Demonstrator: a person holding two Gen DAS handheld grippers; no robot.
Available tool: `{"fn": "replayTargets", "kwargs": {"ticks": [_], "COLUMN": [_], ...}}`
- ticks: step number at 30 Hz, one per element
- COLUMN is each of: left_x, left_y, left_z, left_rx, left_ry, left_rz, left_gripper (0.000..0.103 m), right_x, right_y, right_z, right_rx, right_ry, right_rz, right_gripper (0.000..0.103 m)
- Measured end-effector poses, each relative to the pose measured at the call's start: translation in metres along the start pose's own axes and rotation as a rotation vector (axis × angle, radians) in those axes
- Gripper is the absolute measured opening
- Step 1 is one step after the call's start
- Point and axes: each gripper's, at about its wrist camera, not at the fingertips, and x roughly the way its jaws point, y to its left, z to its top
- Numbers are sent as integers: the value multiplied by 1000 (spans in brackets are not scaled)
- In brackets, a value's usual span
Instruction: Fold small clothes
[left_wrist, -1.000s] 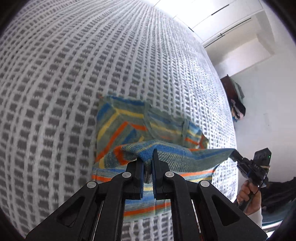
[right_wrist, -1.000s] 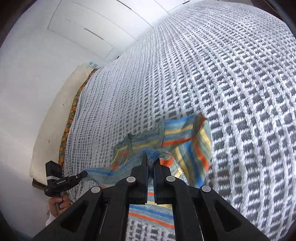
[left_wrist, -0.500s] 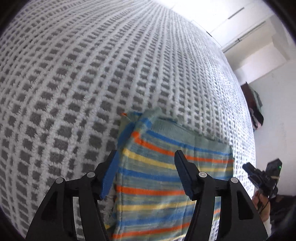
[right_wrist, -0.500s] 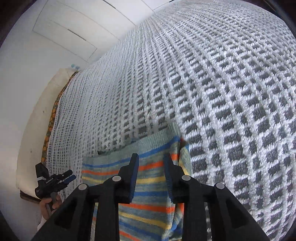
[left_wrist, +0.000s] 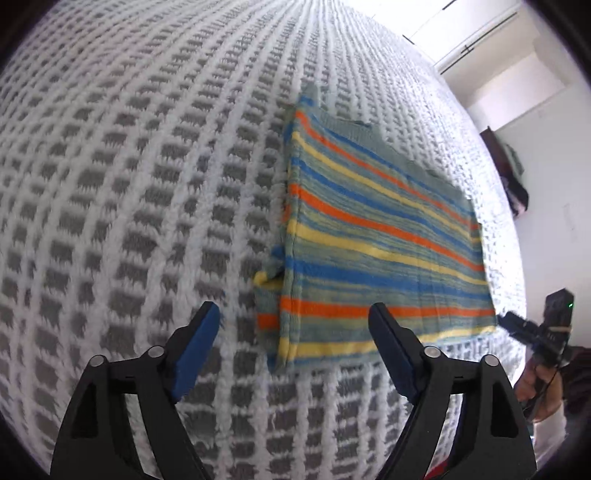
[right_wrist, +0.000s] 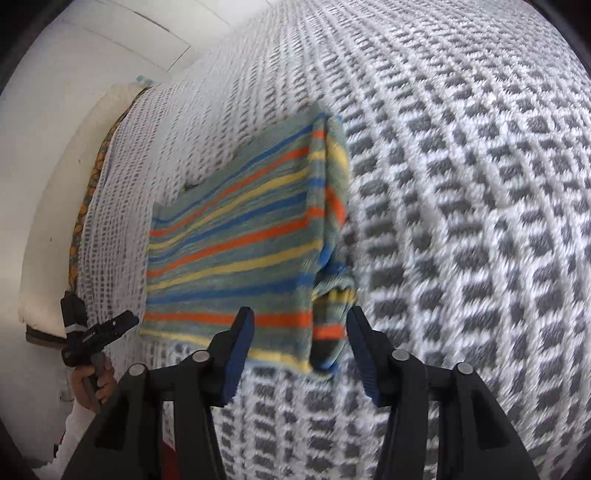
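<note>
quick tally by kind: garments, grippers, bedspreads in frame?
Striped garment: 1, folded flat
Grippers: 2, left gripper and right gripper, jaws opening, nothing gripped
Checked bedspread: 1
Total: 4

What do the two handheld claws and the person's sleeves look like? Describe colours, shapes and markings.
The left claw and right claw are matte black frames with triangular cut-outs, silver rivets and flat blue finger pads. Seen from the opposite camera, the right claw shows a green light, the left claw white lettering. Both sleeves are white.
</note>
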Motion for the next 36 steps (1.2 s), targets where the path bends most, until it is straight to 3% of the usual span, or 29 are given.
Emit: {"fn": "replayTargets", "kwargs": {"ticks": [5, 6, 7, 8, 10, 11, 15, 19, 22, 26, 29, 31, 33, 36], "left_x": [21, 22, 24, 26, 39, 42, 25, 10, 20, 28, 29, 30, 27, 23], "left_y": [4, 1, -3, -7, -14, -13, -11, -9, -5, -8, -21, -27, -26, -25], "left_z": [-17, -17, -17, -17, -14, -13, -18, -38, -52, -50, -49, -47, -48, -54], "left_rx": [-75, -74, -66, -60, -71, -96, -60, -32, -16, -21, 27, 45, 55, 80], "left_ry": [27, 22, 18, 18, 53, 65, 42, 75, 110, 99, 86, 79, 74, 63], "left_rz": [-20, -16, -19, -24, -4, -17, -27, -46, 2, 32, 92, 123, 147, 176], "left_gripper": [85, 85, 82, 59, 8, 5, 5, 5, 5, 7, 17, 22, 27, 29], "right_x": [25, 29, 31, 37, 36, 31, 4, -18, -18, -12, -17, -20, -26, -28], "right_y": [-9, -12, -14, -20, -22, -20, -16, -20, -32, -48, -46, -46, -46, -43], "right_z": [-28, -29, -31, -25, -27, -27, -32, -49, -61, -68, -67, -66, -63, -65], "right_rx": [58, 83, 101, 114, 145, 143, 103, 76, 81, 129, 112, 112, 114, 118], "right_ry": [14, 0, -16, -26, -41, -45, -42, -4, 22, 12, -13, -18, -32, -40], "right_rz": [-27, -7, 27, 57, 80, 82, 90, 93, 77, 91, 66, 62, 55, 50], "right_gripper": [64, 59, 31, 12, 9, 9, 9, 9, 9, 10, 21, 44, 50, 50]}}
